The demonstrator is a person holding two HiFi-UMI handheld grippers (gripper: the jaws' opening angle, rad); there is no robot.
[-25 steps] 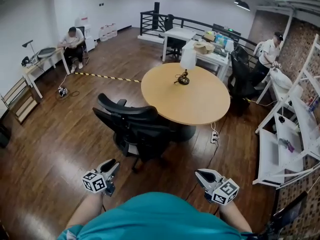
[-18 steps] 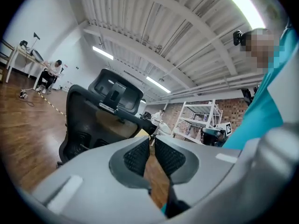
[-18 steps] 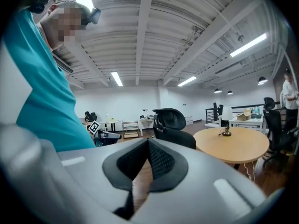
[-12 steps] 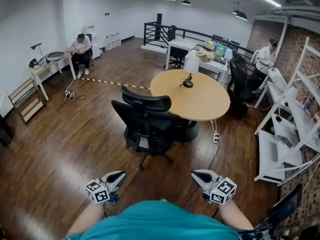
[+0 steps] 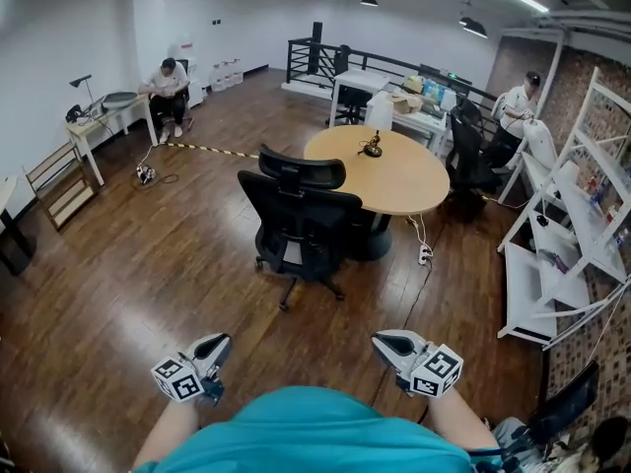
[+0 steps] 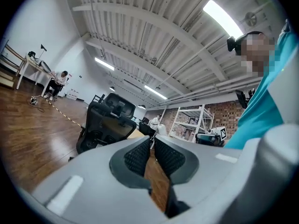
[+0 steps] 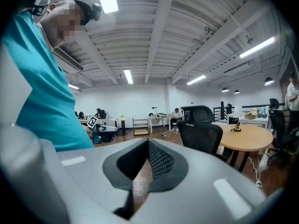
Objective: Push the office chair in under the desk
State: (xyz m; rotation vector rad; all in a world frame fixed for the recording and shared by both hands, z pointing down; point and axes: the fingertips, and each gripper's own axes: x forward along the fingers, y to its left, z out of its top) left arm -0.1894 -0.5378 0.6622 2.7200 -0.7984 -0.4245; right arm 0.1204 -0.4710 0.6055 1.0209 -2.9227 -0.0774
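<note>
We stood on a dark wood floor (image 5: 128, 264) in an open office, with white shelves (image 5: 567, 244) along the right edge. Bare floor lay between us and the chair (image 5: 301, 220). The chair stood just beside the round desk (image 5: 394, 175), backrest toward us, well apart from the left gripper (image 5: 218, 342) and the right gripper (image 5: 381, 340). Both had their jaws closed on nothing.

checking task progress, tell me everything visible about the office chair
The office chair is black, with a curved headrest, tall backrest, armrests and a wheeled star base. It stands upright on the wood floor, back toward the camera, seat at the near edge of the round table. Only the floor visibly touches it.
</note>
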